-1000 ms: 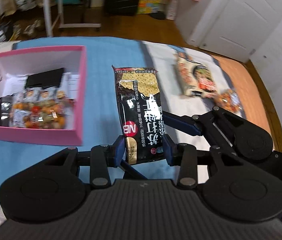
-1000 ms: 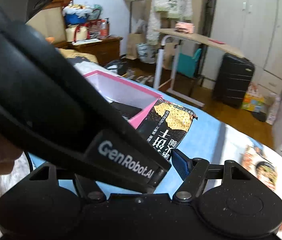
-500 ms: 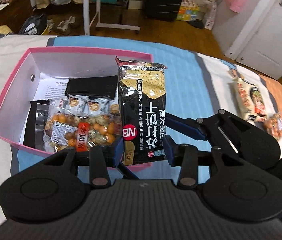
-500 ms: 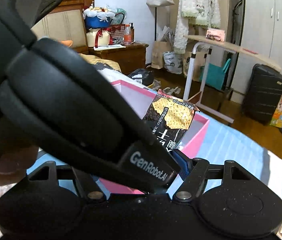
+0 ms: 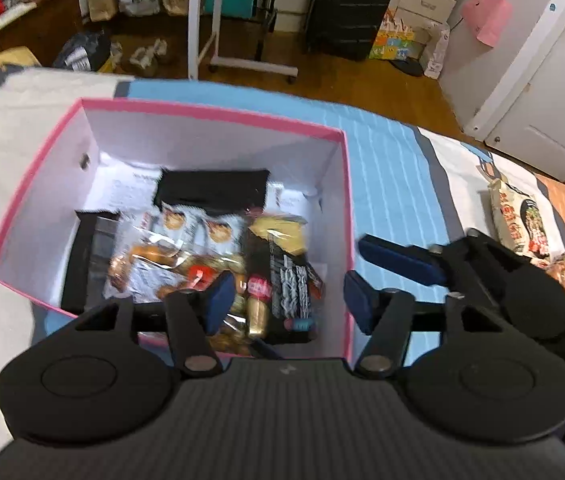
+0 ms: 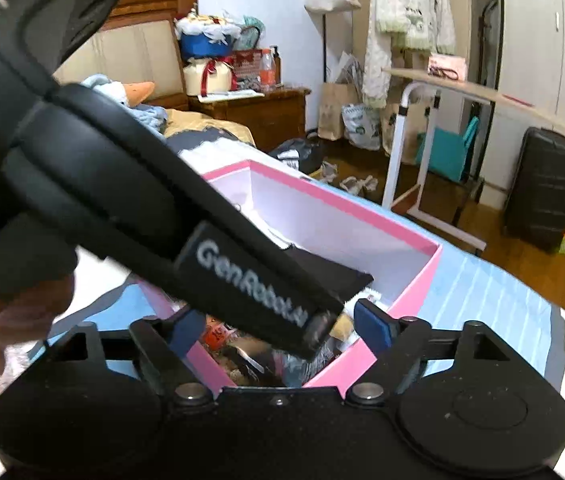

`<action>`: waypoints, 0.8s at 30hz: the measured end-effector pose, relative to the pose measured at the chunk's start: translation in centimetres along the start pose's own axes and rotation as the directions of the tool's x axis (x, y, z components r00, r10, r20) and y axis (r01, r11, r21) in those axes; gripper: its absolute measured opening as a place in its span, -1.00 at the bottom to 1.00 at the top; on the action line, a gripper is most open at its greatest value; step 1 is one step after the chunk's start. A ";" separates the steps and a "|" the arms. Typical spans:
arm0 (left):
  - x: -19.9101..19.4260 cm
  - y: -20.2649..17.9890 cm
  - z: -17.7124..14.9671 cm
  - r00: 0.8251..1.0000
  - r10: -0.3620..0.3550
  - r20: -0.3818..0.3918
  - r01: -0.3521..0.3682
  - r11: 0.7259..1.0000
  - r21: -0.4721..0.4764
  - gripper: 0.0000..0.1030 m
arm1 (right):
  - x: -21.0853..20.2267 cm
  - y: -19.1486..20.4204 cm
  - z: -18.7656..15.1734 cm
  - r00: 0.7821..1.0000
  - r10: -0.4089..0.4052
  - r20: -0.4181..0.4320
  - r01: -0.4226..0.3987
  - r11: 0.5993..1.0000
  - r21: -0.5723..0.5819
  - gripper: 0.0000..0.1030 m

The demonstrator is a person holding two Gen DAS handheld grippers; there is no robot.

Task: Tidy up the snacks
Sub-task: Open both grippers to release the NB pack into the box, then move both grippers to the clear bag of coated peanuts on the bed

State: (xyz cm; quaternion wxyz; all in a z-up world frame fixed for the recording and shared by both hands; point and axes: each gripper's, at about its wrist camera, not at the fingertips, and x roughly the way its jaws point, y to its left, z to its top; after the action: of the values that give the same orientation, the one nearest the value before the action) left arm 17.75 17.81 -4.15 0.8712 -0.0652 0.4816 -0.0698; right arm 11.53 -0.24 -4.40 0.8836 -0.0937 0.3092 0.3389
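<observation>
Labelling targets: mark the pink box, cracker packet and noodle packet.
pink box (image 5: 347,184), left wrist view, right wall's rim.
cracker packet (image 5: 288,276), left wrist view, black middle.
noodle packet (image 5: 516,216), left wrist view, printed front.

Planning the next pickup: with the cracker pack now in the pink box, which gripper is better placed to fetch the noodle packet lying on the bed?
Probably the right gripper: it sits between the pink box and the noodle packet, jaws opening and empty. The left gripper hangs over the box.

A striped bedspread (image 5: 394,184) carries the pink box (image 5: 210,114) and noodle packet (image 5: 518,220).
</observation>
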 end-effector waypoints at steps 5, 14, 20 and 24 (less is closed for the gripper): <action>-1.7 -0.3 -0.3 1.000 -0.001 0.004 0.000 0.999 0.036 0.18 | -2.9 0.4 -0.5 1.000 -0.013 0.003 0.013 1.000 -0.017 0.66; -6.3 -2.8 -1.8 0.999 -0.038 0.034 0.032 0.987 0.160 0.19 | -10.4 -1.1 -1.7 0.994 -0.101 0.040 0.104 0.992 -0.067 0.66; -8.2 -6.9 -2.3 0.986 -0.160 0.045 0.146 0.961 0.234 0.13 | -14.2 -2.3 -2.0 0.986 -0.160 0.051 0.164 0.983 -0.082 0.67; -8.2 -10.4 -2.5 0.975 -0.216 0.043 0.195 0.938 0.288 0.11 | -16.4 -3.0 -3.4 0.981 -0.172 0.087 0.177 0.983 -0.043 0.74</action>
State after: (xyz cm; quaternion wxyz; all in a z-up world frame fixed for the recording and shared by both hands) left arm 10.72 9.04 3.20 0.8766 0.0069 0.4247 -0.2260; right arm 2.36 -12.61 2.74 0.9194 -0.1283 0.2541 0.2713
